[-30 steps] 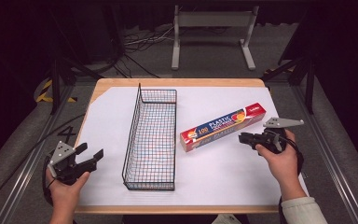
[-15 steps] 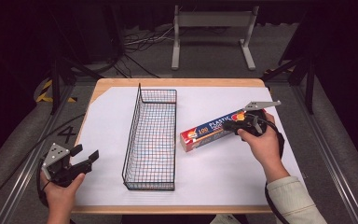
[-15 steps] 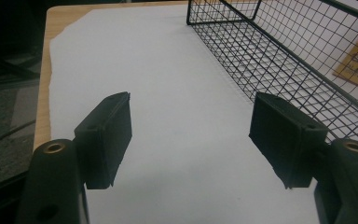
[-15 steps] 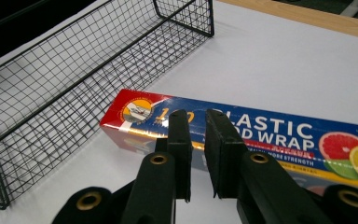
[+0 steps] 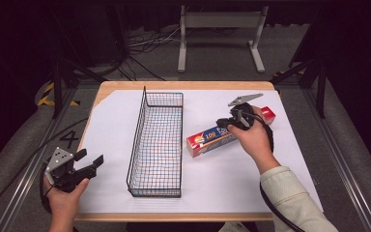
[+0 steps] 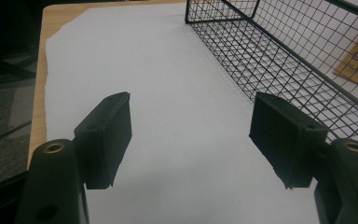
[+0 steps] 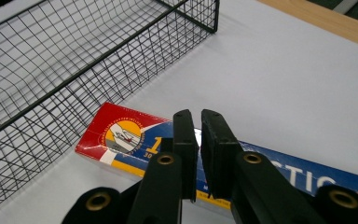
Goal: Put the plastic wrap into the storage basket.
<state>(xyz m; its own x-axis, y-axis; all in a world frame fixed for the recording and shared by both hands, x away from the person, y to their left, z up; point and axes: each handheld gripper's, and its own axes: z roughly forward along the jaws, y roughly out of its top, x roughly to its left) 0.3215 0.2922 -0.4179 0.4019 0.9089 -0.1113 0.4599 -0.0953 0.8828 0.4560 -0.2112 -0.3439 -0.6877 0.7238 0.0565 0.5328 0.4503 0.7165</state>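
Observation:
A long red, blue and yellow box of plastic wrap [image 5: 206, 140] lies at a slant on the white sheet, right of the basket. My right gripper [image 5: 221, 124] hovers over the box's middle, and the hand covers part of it. In the right gripper view the jaws [image 7: 198, 128] stand nearly together with nothing between them, the box [image 7: 116, 135] just beyond. My left gripper [image 5: 91, 158] sits at the table's front left corner, open and empty. Its jaws [image 6: 191, 135] frame bare white sheet.
A long black wire basket [image 5: 136, 140] stands empty in the middle of the table, running front to back. It also lies to the right of my left gripper [image 6: 279, 51] and left of my right one [image 7: 74, 60]. The wooden table edge [image 5: 183, 85] borders the sheet.
My right gripper has travelled left from beyond the box's right end to above its middle. The left gripper has shifted slightly toward the front left corner.

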